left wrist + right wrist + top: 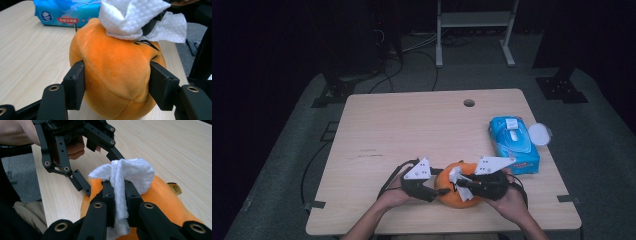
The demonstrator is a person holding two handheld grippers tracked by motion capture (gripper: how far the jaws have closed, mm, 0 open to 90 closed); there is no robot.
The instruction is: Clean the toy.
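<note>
**Wipe pressed to the plush, left claw bracing it**

Near edge of the wooden table [377, 125], in front of the person. An orange plush toy [453, 191], rounded and pumpkin-like, rests on the tabletop between the two grippers.

Left gripper [116, 86]: jaws clamped on the plush, one pad on each flank, the fabric bulging a little between them. It comes in from the person's left, roughly level.

Right gripper [117, 202]: jaws shut tight on a folded white wet wipe [130, 173]. The bunched free end of the wipe sticks out past the jaw tips and lies against the top of the plush. In the left gripper view the wipe [136, 20] sits on the crown of the toy, above and beyond the left pads.

Key relation: the wipe is on top of the plush, the holding jaws lower down on its sides, so the upper surface lies free for a stroke. The right gripper reaches in from the opposite side, nearly facing the left one across the toy. Judged: any wiping pass has to run across the top and stay clear of the left pads.

Behind right: a blue wet-wipe pack [514, 144], well apart, with a white lid [539, 134] just beside it.
</note>
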